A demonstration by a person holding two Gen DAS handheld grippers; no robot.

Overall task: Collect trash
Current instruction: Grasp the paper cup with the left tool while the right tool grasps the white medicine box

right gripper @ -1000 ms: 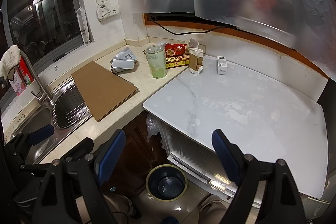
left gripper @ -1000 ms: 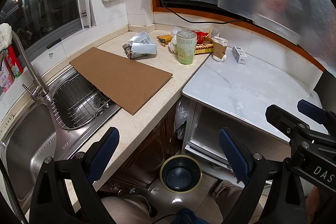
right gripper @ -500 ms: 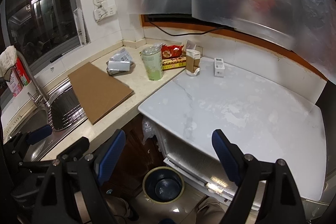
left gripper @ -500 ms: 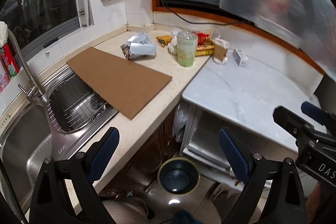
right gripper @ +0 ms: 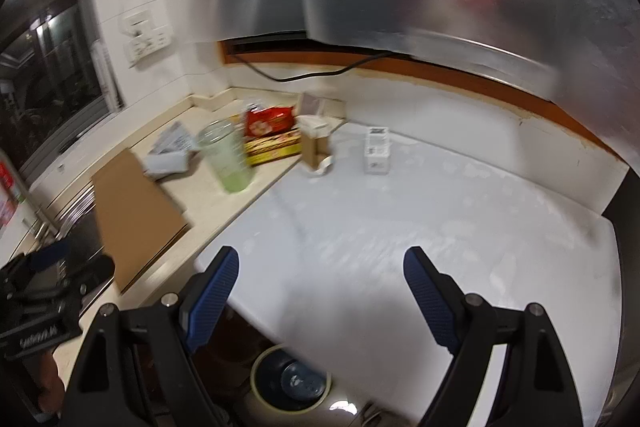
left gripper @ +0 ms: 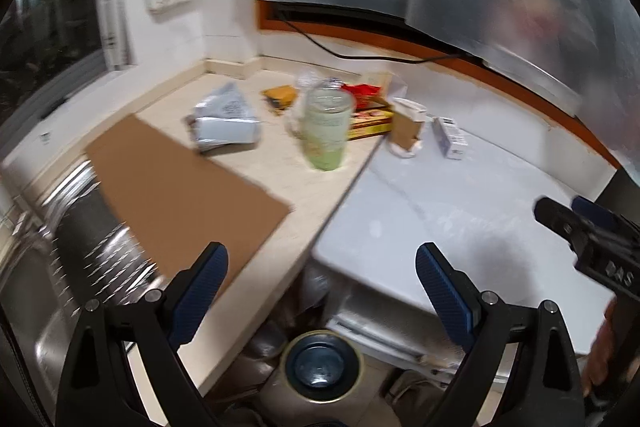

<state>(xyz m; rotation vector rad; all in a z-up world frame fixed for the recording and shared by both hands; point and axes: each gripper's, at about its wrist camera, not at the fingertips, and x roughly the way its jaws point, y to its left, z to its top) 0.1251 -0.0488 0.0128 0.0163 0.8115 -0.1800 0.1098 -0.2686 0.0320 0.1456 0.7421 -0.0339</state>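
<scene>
On the far left, beyond the left jaws, a steel sink (left gripper: 60, 267) lies, and a flat sheet of brown cardboard (left gripper: 180, 183) partly covers it. The left gripper (left gripper: 322, 291) has its jaws wide apart and they hold nothing. Straight ahead of these jaws, at the back corner of the beige surface (left gripper: 276, 167), the trash is gathered: a grey plastic mailer bag (left gripper: 224, 123), a green-tinted plastic cup (left gripper: 326, 131) standing upright, a red snack bag (left gripper: 364, 93) on a yellow box (left gripper: 370, 121), and a small brown carton (left gripper: 406, 127). Below, between the jaws, a round trash bin (left gripper: 320, 367) stands on the floor. To the right, a white box (right gripper: 377, 151) lies on the white surface (right gripper: 440, 227), far ahead of the right gripper (right gripper: 322, 291), whose jaws are also wide and hold nothing.
</scene>
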